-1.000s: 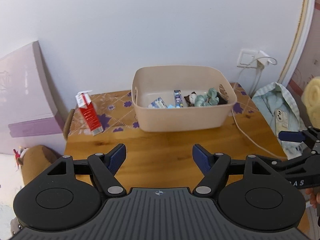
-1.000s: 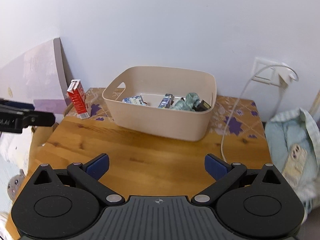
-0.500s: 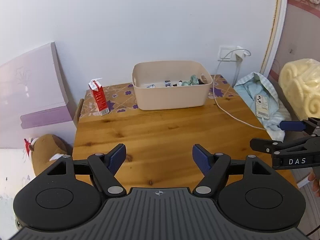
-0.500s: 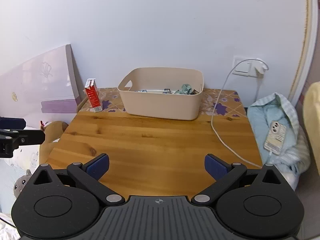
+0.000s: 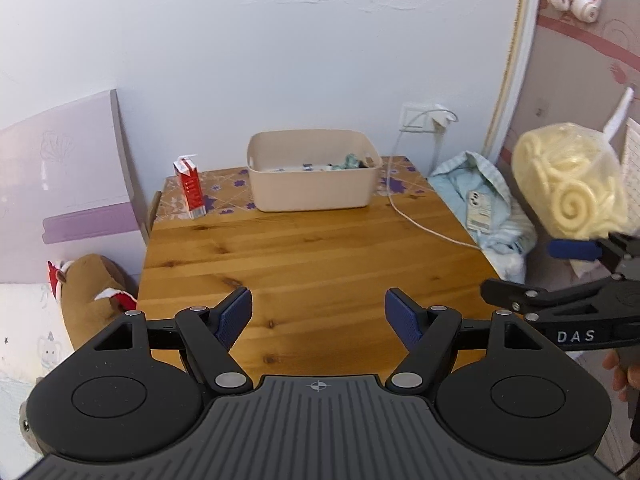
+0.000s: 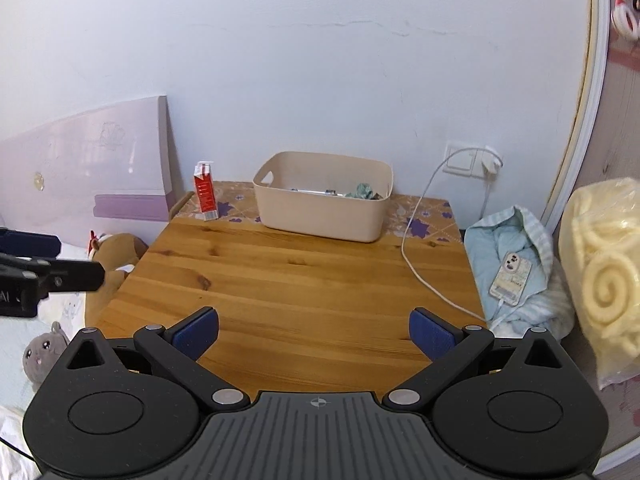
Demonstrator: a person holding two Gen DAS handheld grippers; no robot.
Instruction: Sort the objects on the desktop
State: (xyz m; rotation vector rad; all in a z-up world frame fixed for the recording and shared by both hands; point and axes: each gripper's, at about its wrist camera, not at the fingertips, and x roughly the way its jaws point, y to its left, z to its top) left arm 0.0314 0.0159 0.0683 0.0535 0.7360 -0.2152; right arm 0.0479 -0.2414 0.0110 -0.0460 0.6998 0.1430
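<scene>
Centre frame, the beige plastic bin (image 5: 312,176) is sitting at the far end of the grainy wooden table (image 5: 312,264), already holding small packets, so sorting is looking nearly finished. Only the red carton (image 5: 191,190) is standing outside it. Left gripper (image 5: 318,316) and right gripper (image 6: 314,334) are both hovering released, empty.

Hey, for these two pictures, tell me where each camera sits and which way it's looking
Left wrist: sits on the left gripper, faces down across the wooden table at the beige bin; the right gripper shows at right.
Right wrist: sits on the right gripper, same heading; the left gripper shows at left.
Shared: table, bin, red carton, white cable.
</scene>
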